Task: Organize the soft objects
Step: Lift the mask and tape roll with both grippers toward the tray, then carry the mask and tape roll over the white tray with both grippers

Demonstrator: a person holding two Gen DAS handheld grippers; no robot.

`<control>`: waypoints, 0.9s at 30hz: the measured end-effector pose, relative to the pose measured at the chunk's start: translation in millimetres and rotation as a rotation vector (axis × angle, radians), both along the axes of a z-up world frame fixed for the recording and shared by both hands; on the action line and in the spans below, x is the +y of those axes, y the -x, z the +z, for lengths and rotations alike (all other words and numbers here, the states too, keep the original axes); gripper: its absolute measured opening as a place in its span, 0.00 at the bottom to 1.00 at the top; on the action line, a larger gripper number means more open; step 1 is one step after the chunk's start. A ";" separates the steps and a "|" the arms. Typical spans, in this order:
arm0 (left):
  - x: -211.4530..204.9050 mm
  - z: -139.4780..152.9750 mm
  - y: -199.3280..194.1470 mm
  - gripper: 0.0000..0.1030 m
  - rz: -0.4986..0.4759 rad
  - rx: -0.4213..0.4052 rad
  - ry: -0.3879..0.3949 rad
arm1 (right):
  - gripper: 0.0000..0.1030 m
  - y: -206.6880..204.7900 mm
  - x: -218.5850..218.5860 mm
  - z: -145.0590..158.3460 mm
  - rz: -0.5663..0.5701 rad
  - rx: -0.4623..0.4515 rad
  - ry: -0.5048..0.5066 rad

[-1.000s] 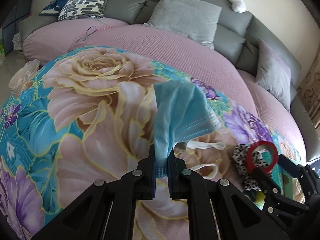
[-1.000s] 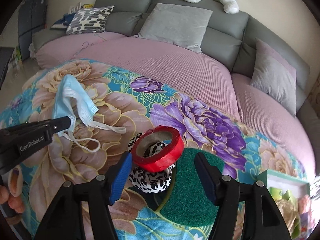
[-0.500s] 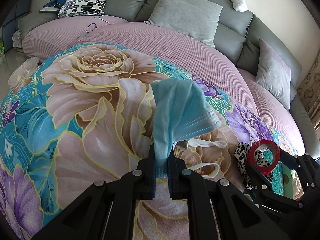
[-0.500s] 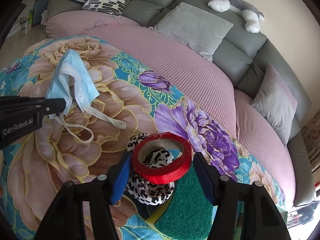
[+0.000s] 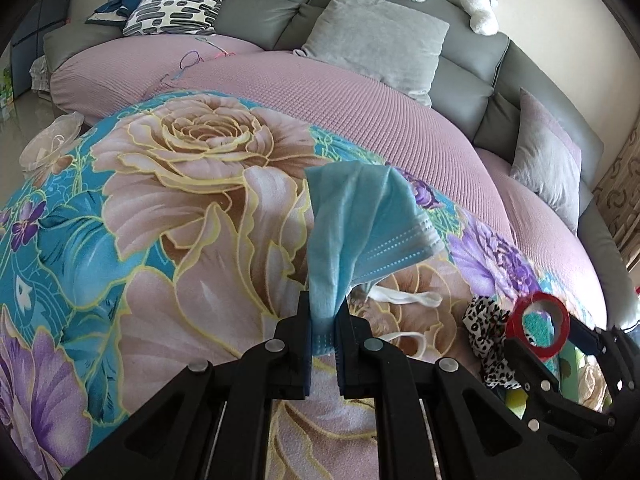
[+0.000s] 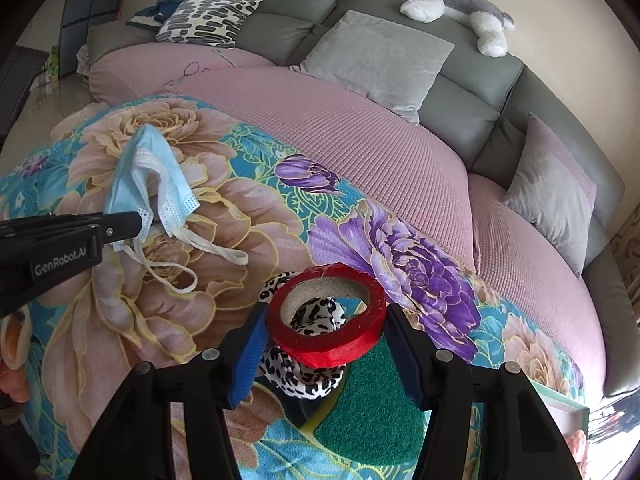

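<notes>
- While our left gripper [image 5: 323, 330] pinches the mask [image 5: 360, 232] above the floral blanket [image 5: 180, 220], straps dangling, nothing there has shifted.
- Our right gripper [image 6: 326, 342], wider a second ago, now presses both pads on the red tape roll [image 6: 326, 334], lifted over the leopard scrunchie [image 6: 316, 380] and green pad [image 6: 360, 416].
- Both hands look loaded for sorting.

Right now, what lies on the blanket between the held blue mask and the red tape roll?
Only the mask's white ear loops on floral blanket; right wrist view, tape roll.
</notes>
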State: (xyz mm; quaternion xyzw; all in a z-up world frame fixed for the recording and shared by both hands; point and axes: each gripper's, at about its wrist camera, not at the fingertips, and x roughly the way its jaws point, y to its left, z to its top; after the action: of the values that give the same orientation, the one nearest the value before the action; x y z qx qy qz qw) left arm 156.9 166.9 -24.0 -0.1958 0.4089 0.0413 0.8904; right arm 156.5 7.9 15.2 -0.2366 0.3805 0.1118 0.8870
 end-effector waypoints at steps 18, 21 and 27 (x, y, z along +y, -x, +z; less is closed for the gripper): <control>-34.4 58.5 18.3 0.09 -0.059 -0.082 -0.147 | 0.59 40.7 -86.7 45.8 -0.235 -0.001 -0.185; -54.7 75.5 23.9 0.09 -0.099 -0.118 -0.164 | 0.59 50.5 -107.4 53.2 -0.284 -0.004 -0.219; -123.4 101.4 33.6 0.09 -0.260 -0.174 -0.194 | 0.59 71.3 -154.9 63.8 -0.404 -0.027 -0.262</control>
State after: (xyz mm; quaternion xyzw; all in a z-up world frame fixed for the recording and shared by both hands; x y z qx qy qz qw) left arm 123.3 43.5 77.4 -0.0575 0.3462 -0.0521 0.9350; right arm 85.3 -147.0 79.0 -0.0400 0.3904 -0.0228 0.9195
